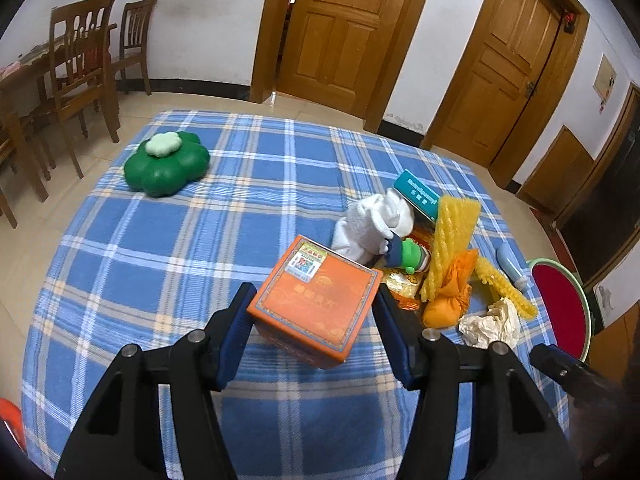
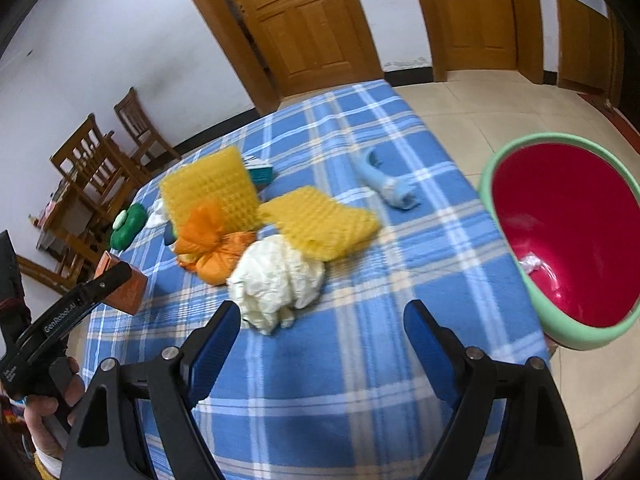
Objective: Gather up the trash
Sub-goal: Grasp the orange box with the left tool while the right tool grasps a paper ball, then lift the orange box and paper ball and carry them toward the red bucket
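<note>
Left gripper [image 1: 314, 332]: jaws clamped on orange box [image 1: 316, 300], lifted over the surface. Right gripper [image 2: 322, 344]: jaws apart, near crumpled paper [image 2: 276, 280]. Step: carrying; next, swing box across to bin [image 2: 516, 248].

A blue plaid table [image 1: 160, 260] bears a trash heap [image 1: 452, 264]. A green flower-shaped box [image 1: 168, 168] lies well apart from the heap.

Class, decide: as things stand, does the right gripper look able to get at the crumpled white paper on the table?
Probably yes. The right gripper has open, empty jaws, and the crumpled white paper lies just ahead of them on the tablecloth, with nothing between. The orange bundle touches only its far side.
</note>
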Tool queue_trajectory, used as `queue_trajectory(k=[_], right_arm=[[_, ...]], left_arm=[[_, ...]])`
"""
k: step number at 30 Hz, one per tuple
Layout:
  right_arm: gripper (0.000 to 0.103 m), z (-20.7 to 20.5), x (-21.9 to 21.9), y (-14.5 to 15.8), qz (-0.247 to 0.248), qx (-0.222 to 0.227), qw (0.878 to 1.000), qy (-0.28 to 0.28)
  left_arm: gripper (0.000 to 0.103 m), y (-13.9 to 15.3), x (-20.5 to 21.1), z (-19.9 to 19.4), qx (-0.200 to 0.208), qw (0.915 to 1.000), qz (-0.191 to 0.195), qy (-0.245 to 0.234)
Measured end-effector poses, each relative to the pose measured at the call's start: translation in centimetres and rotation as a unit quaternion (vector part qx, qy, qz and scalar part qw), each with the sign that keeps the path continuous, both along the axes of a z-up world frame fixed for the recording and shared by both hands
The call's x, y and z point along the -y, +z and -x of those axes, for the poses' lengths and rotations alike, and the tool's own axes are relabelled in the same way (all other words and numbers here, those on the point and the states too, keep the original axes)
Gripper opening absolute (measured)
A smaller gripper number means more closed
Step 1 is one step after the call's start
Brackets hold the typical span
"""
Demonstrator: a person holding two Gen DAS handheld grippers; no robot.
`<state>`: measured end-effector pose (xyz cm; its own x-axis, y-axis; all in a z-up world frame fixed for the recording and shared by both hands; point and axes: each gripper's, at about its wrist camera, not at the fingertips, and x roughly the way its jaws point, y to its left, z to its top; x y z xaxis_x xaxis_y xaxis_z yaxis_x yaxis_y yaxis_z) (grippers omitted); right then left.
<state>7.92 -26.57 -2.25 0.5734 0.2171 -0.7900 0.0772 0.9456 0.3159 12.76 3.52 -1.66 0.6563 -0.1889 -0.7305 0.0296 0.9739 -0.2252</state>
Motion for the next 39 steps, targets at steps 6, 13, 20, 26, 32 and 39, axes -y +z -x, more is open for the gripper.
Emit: queue_trajectory(k=[6,13,20,26,32,39], right_arm=[[0.086,-1.0,-1.5,-0.3,0.006,0.001,1.0,0.015],[0.086,-1.9,-2.6,-0.5,0.015,0.004,1.0,0.024],[0.086,-2.5,-3.2,-1.5,0.016,-0.007,1.0,0.025],[0.076,-2.6,-3.5,-1.8,0.027,-0.003,0.999,0.024],[0.048,-2.5,-3.8,-1.9,0.029,-0.001,0.999,0.04],[0.037,-1.2,-4.0,-1.5,0.022,0.009,0.998,0.059]], left_arm=[[0.059,0.2,-0.9,0.4,0.003,0.9999,0.003,0.009],[0.059,0.1,-1.8,0.6,-0.001,0.9998,0.006,0.017],[0.059,0.2,-2.5,0.7,0.003,0.9997,0.013,0.021],[0.059,-0.1,-2.6,0.7,0.0,0.9996,0.016,0.021],[0.059,-0.1,-2.4,0.7,-0.001,0.9997,0.016,0.019],[0.059,0.3,-1.8,1.2,0.003,0.9998,0.014,0.01]])
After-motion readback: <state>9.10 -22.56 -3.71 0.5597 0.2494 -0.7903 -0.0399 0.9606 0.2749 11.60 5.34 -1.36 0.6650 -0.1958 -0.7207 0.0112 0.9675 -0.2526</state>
